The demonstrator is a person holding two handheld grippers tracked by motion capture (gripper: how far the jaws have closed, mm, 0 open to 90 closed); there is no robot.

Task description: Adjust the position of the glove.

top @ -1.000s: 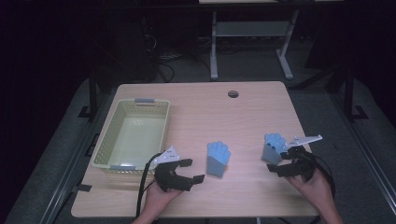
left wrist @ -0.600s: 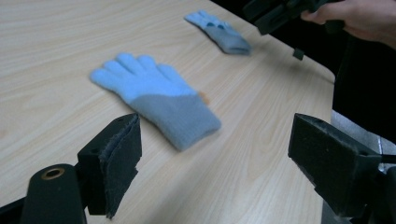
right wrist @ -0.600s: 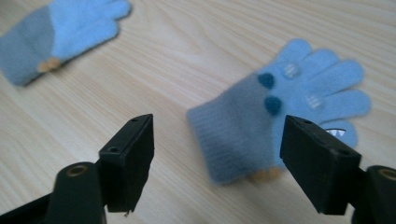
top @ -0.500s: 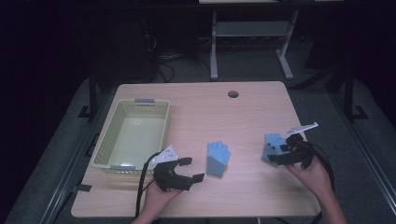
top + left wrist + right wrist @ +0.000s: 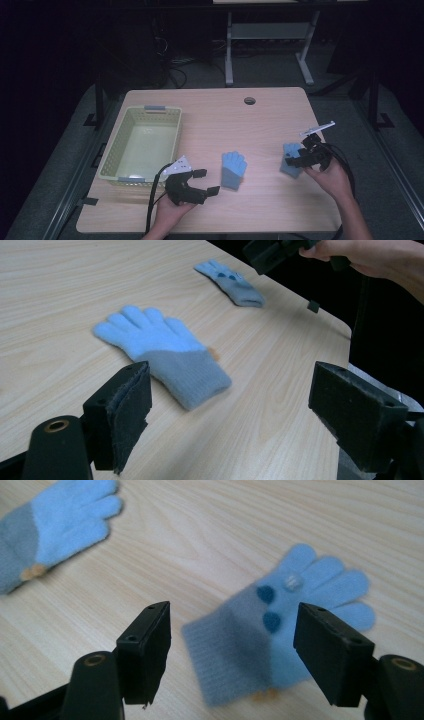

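Right gripper view: the right gripper (image 5: 232, 650), jaws spread wide, hangs over a blue glove's grey cuff (image 5: 230, 655) near the table's right edge (apparently lining up a pick). Next comes lowering and closing. The left gripper (image 5: 202, 182) rests spread beside the second glove (image 5: 233, 169).

place: lab or test room | evidence: dark room, lone wooden counter (image 5: 260, 115) with cable hole (image 5: 249, 100), loose cables (image 5: 172, 60) on floor, metal stand (image 5: 265, 35) behind

Fuzzy knit gloves (image 5: 162, 350) lie on a matt wood-grain table (image 5: 260, 120).
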